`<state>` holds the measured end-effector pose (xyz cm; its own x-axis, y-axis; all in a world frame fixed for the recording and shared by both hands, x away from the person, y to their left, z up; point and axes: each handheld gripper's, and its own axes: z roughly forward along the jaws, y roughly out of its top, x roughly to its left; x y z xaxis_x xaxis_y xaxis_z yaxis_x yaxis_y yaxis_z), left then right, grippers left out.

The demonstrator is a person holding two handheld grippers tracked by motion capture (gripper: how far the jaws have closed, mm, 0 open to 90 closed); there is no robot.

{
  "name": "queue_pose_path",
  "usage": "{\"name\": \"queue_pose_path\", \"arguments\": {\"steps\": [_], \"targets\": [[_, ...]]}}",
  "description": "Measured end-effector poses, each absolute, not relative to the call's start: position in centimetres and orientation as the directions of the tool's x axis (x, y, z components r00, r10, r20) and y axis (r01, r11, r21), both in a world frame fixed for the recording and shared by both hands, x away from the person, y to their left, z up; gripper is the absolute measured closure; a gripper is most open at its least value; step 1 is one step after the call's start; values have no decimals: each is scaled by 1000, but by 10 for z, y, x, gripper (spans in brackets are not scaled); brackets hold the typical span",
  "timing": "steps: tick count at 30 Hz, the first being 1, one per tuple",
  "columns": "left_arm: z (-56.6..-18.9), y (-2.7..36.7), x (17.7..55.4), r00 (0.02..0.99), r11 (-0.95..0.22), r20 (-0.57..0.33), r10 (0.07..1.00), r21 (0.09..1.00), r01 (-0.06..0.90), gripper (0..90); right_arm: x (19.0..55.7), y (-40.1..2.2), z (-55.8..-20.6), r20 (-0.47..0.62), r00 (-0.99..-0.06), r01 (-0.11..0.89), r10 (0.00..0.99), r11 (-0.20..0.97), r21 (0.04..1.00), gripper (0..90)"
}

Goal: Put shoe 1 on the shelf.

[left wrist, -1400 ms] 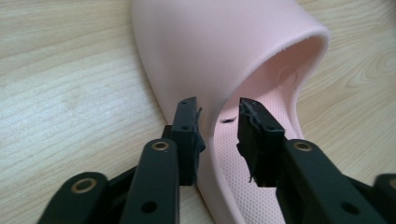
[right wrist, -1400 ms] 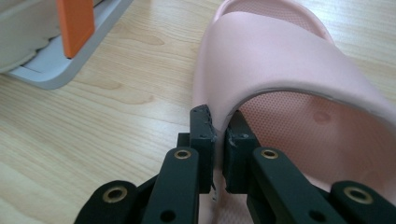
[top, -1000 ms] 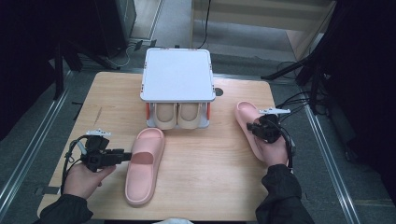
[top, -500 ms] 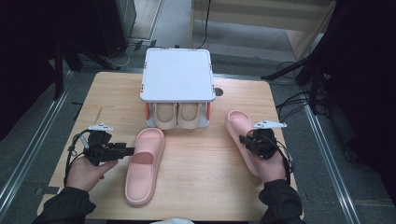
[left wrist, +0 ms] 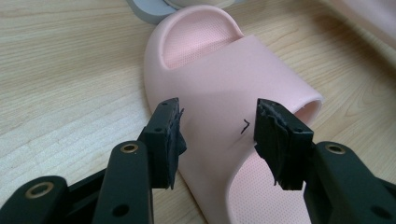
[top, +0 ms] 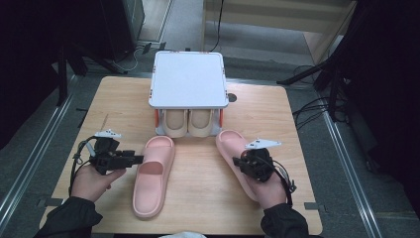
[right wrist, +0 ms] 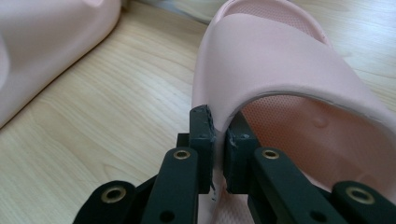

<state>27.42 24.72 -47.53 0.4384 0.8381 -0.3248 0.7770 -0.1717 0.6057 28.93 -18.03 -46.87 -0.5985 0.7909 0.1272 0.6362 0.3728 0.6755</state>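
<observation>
Down at the lower left of the high view, the left claw (top: 134,159) hangs spread just beside the left slipper (top: 154,174), its jaws having just widened; in the left claw view that slipper's strap lies past the pads (left wrist: 169,135), untouched. At lower right, the right claw (top: 238,161) pinches the strap edge of the right slipper (top: 232,148), which rests on the tabletop (top: 198,198). Farther up, mid-frame, a white-topped rack (top: 187,79) holds a beige pair (top: 188,123) underneath.

We find no readable text, label or number; only a small black mark on the pink slipper (left wrist: 233,93) strap.
</observation>
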Motion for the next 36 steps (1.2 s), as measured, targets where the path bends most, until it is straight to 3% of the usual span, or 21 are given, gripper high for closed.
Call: {"name": "queue_pose_path", "arguments": {"steps": [16, 36], "targets": [[-471, 242, 269, 463, -193, -319, 827, 613, 767, 545, 283, -115, -483, 133, -660, 623, 739, 439, 648, 837], [-468, 235, 264, 495, -231, -278, 823, 632, 740, 566, 277, -55, -495, 126, -645, 631, 754, 432, 644, 828]]}}
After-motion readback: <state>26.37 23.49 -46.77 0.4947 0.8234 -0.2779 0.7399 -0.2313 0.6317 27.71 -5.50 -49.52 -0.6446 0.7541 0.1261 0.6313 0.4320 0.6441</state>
